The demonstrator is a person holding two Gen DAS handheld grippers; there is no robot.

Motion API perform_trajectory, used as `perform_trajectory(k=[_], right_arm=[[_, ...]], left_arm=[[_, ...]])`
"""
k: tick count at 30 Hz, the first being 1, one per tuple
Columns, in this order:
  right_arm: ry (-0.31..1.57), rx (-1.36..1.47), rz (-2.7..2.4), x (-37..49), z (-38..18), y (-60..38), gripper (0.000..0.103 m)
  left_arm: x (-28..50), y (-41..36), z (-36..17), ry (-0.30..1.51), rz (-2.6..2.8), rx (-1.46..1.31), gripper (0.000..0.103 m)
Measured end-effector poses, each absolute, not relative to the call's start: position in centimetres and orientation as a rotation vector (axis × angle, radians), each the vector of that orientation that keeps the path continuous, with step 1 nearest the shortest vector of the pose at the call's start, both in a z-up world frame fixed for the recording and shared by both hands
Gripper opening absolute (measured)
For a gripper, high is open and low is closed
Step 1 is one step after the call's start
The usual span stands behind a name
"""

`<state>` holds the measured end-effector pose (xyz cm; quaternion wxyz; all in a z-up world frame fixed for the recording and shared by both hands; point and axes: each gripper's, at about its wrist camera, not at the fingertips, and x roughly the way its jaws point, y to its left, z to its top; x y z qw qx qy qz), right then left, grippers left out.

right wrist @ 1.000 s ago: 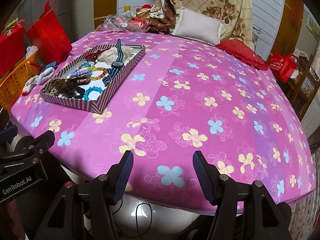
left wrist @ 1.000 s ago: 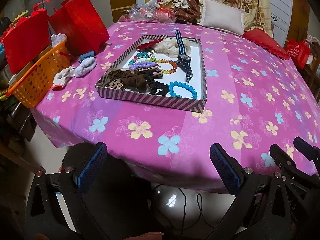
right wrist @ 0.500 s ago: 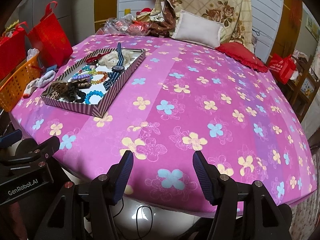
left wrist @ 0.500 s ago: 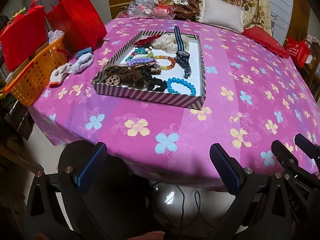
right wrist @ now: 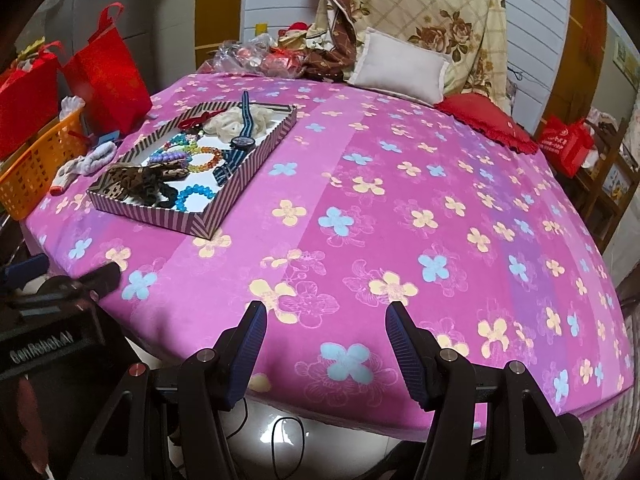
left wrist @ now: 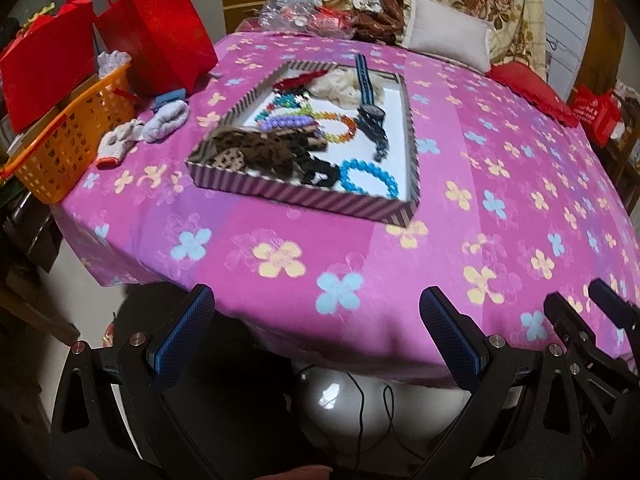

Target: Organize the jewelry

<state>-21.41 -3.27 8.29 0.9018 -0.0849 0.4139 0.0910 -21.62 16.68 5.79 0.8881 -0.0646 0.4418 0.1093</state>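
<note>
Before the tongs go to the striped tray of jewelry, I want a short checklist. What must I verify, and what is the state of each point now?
1. Left tongs open and empty: ok.
2. Right tongs open and empty: ok.
3. Shallow striped cardboard tray flat on the pink flowered tablecloth: ok.
4. Path from both tongs to the tray free of objects: ok.
5. Jewelry separated for a clean grasp: not ok; the brown patterned hair ties and black scrunchie lie tangled together.
6. Blue bead bracelet free of other pieces: cannot tell; it lies close beside the scrunchie.
</note>
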Motion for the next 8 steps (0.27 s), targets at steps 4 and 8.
perform_trajectory(k=[4, 8], right_arm=[[0.858, -0.157, 0.195, -21.3, 8.3, -3.6, 0.060], [0.860, -0.147, 0.204, -21.2, 8.2, -4.0, 0.060]], left_arm=[[-21.8, 17.7, 6.8, 0.882, 0.261, -0.130, 0.103], [-21.6, 17.8, 7.5, 0.865, 0.283, -0.113, 0.103]])
